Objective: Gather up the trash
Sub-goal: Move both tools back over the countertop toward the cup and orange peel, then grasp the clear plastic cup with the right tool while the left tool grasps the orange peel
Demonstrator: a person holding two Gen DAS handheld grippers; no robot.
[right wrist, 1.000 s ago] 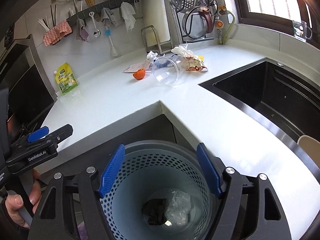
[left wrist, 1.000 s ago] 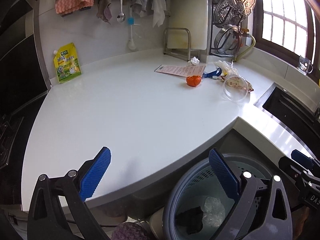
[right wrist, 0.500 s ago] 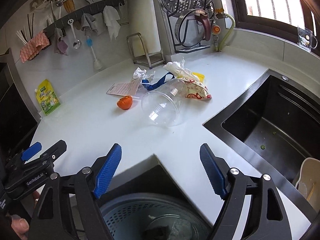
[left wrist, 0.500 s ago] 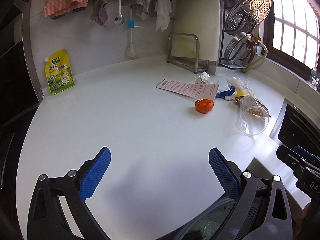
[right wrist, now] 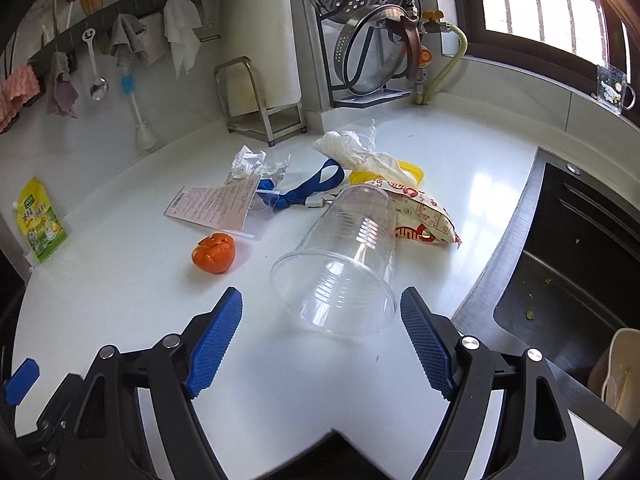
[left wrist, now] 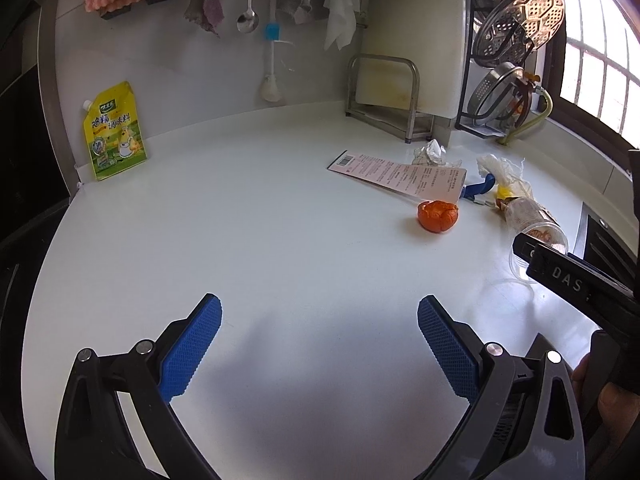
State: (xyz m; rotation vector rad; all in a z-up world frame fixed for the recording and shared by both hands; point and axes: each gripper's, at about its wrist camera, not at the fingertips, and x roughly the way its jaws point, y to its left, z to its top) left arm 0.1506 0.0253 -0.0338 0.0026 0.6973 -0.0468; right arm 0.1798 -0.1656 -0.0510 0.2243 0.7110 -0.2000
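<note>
Trash lies on the white counter (right wrist: pixel 120 280). A clear plastic cup (right wrist: pixel 340 264) lies on its side just ahead of my open, empty right gripper (right wrist: pixel 320 324). Behind it are a red-and-white snack bag (right wrist: pixel 424 216), a yellow lid (right wrist: pixel 412 170), a white plastic bag (right wrist: pixel 360 152), a blue strap (right wrist: pixel 312 188), crumpled foil (right wrist: pixel 248 162), a pink paper card (right wrist: pixel 216 206) and an orange peel (right wrist: pixel 214 254). My left gripper (left wrist: pixel 320 344) is open and empty over bare counter; the peel (left wrist: pixel 438 216) and card (left wrist: pixel 400 176) lie far ahead to its right.
A black sink (right wrist: pixel 580 260) lies to the right, with a cream bowl (right wrist: pixel 616 368) at its near end. A yellow seasoning pouch (left wrist: pixel 114 132) leans on the back wall. A cutting board in a metal stand (left wrist: pixel 400 92) and a pot-lid rack (right wrist: pixel 372 40) stand behind the trash.
Both grippers have risen from over the grey bin and moved forward above the counter. The bin has dropped out of view. The right gripper has closed in on the clear cup.
</note>
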